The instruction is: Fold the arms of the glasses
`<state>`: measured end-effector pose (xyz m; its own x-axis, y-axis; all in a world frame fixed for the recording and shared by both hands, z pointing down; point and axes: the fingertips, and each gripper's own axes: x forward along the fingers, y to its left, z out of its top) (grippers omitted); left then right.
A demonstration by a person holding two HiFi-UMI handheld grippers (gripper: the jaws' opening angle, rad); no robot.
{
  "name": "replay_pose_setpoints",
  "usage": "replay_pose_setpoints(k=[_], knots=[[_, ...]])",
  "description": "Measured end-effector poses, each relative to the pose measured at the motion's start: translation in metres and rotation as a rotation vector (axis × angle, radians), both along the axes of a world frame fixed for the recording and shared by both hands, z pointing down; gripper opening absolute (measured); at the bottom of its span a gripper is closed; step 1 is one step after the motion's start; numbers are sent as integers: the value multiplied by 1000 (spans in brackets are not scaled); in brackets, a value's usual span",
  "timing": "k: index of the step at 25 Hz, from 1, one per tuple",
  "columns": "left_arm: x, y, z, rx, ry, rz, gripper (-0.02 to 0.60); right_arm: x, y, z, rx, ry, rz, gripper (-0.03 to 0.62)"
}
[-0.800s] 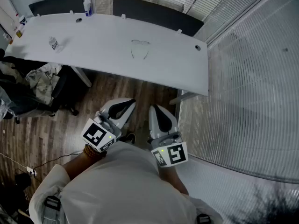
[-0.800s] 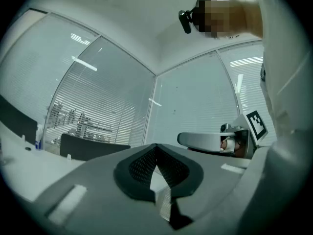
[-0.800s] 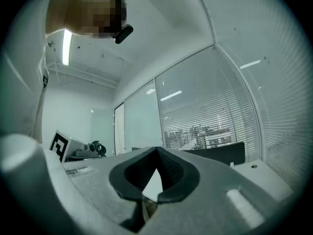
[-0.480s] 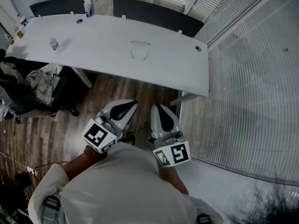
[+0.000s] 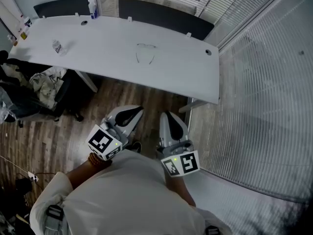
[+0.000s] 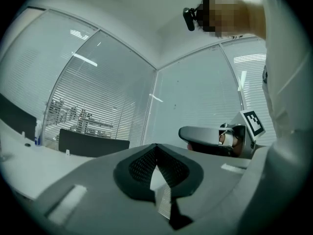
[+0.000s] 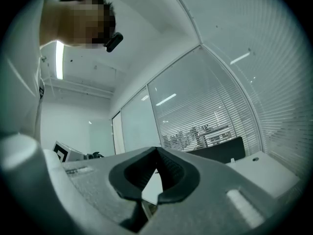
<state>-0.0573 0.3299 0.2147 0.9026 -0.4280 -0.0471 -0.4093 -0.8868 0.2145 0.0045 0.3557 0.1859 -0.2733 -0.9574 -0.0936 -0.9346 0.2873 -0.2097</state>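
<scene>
Office: long white desk (image 5: 107, 58), blind-covered glass partitions (image 5: 264, 92), swivel chair (image 5: 22, 104), wood floor (image 5: 49, 141).

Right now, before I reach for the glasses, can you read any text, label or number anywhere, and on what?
No readable text in any view.
Left marker cube: black-and-white square pattern, no letters or digits.
Right marker cube: the same kind of pattern, no letters or digits.
Small bottle on the table: label too small to read.
Bottle at the far edge: too small to read.
</scene>
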Motion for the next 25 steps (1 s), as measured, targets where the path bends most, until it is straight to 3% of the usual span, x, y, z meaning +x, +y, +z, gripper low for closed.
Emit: replay_pose_setpoints(k=[7, 15, 25], knots=[[14, -1, 8, -3, -14, -51, 3, 24, 4, 10, -17, 5, -14, 1], [9, -23, 25, -36, -36, -118, 3, 25, -15, 21, -25, 18, -62, 0], [-7, -124, 40, -4, -32, -153, 3, 20, -107, 32, -39, 73, -76, 0]])
